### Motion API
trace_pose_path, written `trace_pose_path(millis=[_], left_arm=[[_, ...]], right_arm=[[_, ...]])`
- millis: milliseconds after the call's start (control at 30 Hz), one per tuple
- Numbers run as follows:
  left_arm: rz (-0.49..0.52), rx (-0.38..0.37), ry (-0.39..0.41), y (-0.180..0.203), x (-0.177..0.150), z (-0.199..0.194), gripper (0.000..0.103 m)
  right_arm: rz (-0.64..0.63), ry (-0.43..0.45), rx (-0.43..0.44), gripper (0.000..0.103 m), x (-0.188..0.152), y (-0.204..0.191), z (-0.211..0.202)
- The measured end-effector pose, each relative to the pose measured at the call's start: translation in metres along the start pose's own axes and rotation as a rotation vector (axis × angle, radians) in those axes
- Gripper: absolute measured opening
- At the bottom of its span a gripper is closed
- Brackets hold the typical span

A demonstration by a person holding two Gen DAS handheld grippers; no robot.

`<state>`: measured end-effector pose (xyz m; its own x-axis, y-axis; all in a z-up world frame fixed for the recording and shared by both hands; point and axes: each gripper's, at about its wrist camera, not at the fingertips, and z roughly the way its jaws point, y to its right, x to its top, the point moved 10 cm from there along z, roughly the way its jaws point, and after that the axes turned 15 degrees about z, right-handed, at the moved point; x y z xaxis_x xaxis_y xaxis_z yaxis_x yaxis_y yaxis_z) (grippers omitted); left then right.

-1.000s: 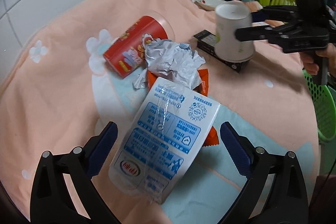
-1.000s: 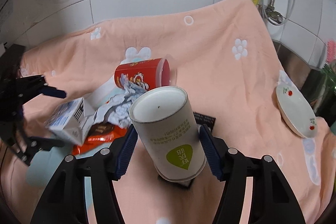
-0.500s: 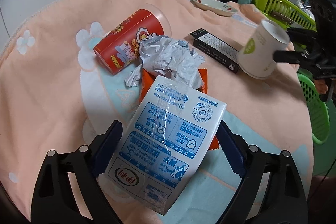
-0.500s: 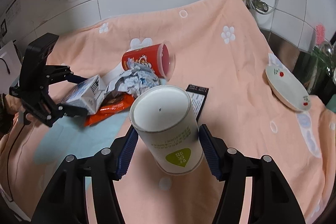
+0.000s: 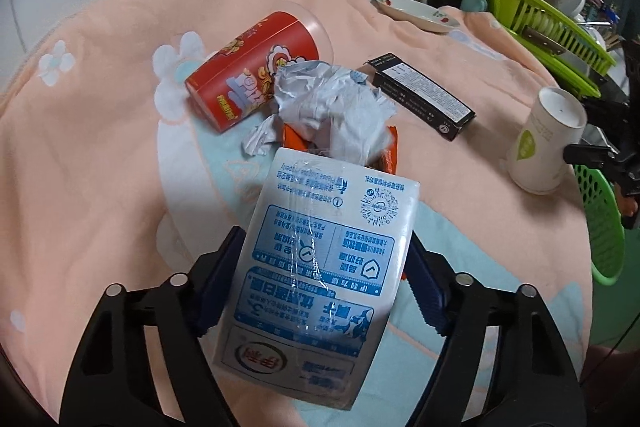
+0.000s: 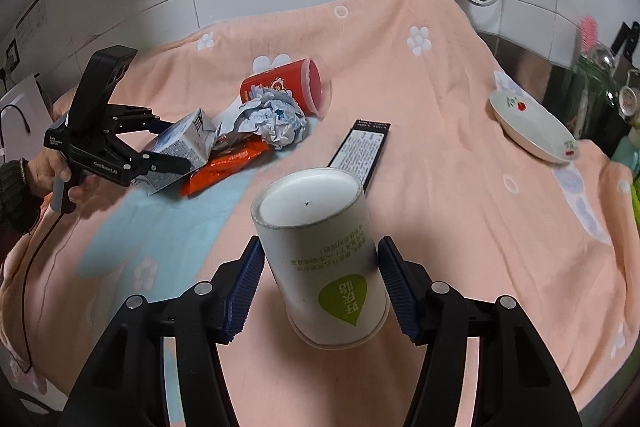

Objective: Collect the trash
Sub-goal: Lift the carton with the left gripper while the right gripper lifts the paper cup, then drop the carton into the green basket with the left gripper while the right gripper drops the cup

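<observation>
Left gripper (image 5: 322,279): its jaws have just been closing and now both blue pads sit against the sides of the carton (image 5: 316,263), pinching it. In the right wrist view the same gripper (image 6: 170,147) is at the far left of the cloth, a hand (image 6: 60,179) round its handle.
Carton: white and blue, lying between the left pads, its far end reaching toward the pile of trash. Whether it is off the cloth, I cannot tell.
Wrapper (image 6: 228,167): orange, flat on the cloth (image 6: 440,167), partly under the carton's far end and under the paper.
Paper (image 5: 332,111): crumpled white wad, on top of the wrapper, just beyond the carton and touching the can.
Can (image 5: 256,71): red, on its side, clear lid facing away from the left gripper; it lies behind the paper.
Box (image 5: 424,95): slim, black, flat on the cloth, to the right of the paper and apart from it.
Cup (image 6: 320,259): white paper cup with a green leaf mark, upside down, caught between the right pads and clear of the cloth.
Right gripper (image 6: 320,283): clamped on the cup, one pad on each side of its wall.
Plate (image 6: 532,131): white with red flowers, on the cloth at the far right, well apart from both grippers.
Basket (image 5: 604,227): green, at the cloth's right edge, just past the held cup in the left wrist view.
</observation>
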<state>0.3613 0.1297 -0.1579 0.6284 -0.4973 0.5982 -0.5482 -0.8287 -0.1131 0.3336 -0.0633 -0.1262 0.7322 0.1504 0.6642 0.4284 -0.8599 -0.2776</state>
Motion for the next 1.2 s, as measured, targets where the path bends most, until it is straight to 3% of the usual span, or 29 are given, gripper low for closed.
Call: trace_pose_path(millis=[300,533,867,1200], left_arm=[[-0.056,0.064,0.017,0.023,-0.004,-0.037,0.070],[-0.079,0.062,0.068,0.062,0.006,-0.073,0.070],[-0.049,-0.008,0.167,0.150,0.038,-0.100,0.070],[0.020,-0.123,0.233,0.249,0.074,-0.094,0.070]], right_arm=[[0.072,0.024,0.007,0.056,-0.024,0.010,-0.033],[0.091,0.052,-0.021,0.056,-0.051,0.018,-0.070],[0.152,0.092,-0.091,0.056,-0.094,0.056,-0.125],[0.283,0.128,-0.193,0.057,-0.136,0.123,-0.175]])
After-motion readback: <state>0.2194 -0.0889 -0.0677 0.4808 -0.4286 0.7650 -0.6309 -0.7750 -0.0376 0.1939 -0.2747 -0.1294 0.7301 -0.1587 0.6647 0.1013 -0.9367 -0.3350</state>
